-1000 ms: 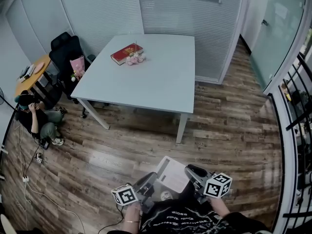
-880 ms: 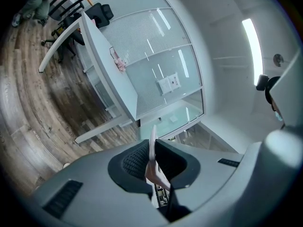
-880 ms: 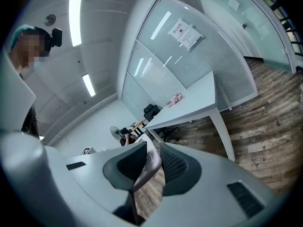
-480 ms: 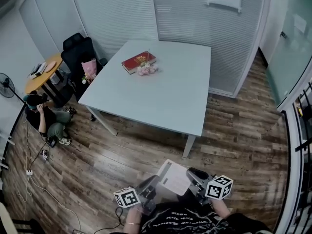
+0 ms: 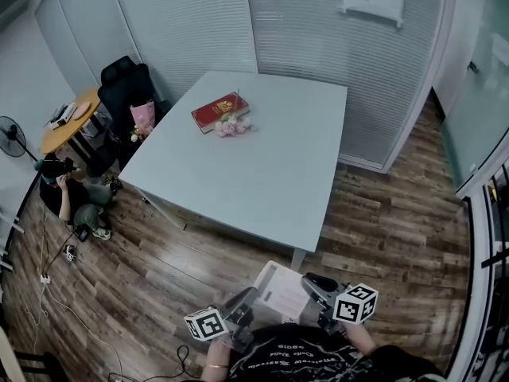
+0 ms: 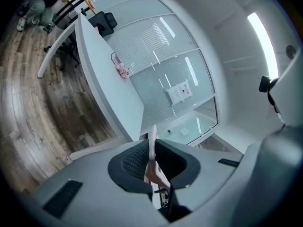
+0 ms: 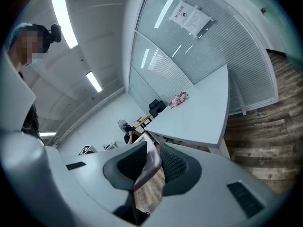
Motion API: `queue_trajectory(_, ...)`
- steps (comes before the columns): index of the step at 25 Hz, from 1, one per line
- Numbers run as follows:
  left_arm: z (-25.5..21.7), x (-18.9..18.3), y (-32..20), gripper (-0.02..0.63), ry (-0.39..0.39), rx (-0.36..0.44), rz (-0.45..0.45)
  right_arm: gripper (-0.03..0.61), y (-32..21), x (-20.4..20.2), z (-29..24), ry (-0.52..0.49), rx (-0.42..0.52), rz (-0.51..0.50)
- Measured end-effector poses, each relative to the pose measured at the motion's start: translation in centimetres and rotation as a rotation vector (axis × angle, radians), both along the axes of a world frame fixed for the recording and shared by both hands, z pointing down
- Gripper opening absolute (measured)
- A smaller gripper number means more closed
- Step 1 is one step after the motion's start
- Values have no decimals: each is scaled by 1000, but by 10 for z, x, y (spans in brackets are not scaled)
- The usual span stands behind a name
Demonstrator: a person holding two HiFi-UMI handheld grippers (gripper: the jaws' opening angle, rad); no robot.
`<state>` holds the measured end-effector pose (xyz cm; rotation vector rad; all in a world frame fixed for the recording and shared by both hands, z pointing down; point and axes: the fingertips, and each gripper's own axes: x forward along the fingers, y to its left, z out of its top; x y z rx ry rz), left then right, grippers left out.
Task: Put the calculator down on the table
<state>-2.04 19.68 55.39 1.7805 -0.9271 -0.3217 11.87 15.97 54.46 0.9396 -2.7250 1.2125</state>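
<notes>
Fingers (image 6: 129,161) of the left gripper (image 6: 152,154) are squeezing one edge of the flat, pale grey plastic calculator (image 5: 281,291). The right gripper (image 7: 152,167) is squeezing the other edge. In both gripper views the thin slab is standing edge-on between the dark ribbed pads, and the pads are pressing on it from both sides. The two grippers are carrying it together at the bottom middle of the head view, close to the person's dark shirt (image 5: 302,360).

What is changing is the room around it. A second ago the big, square, pale blue table (image 5: 262,173) was sitting higher up in the head view. A wide strip of brown wooden floor (image 5: 159,269) was showing between its near corner and the calculator. Now that near corner is showing just above the calculator, so the person is walking up to the table. The grip is looking the same as it was.

The calculator is not lying on the table yet. It is hanging in the air over the floor, just short of the near edge. I think a little more walking is needed first, and then the lowering. The flat red book (image 5: 219,111) and the small pink bunch (image 5: 232,126) beside it are lying far off, toward the upper left of the tabletop. I think they are not getting in the way.
</notes>
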Motion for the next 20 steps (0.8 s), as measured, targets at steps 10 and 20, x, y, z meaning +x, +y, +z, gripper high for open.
queue_trajectory(10,-3,20,-46,55,3,35,1,93,-42,17,7,-1,-3,12)
queue_trajectory(20,13,0,-100,55,28,11,20,92,-94,0,10,9,-2,74)
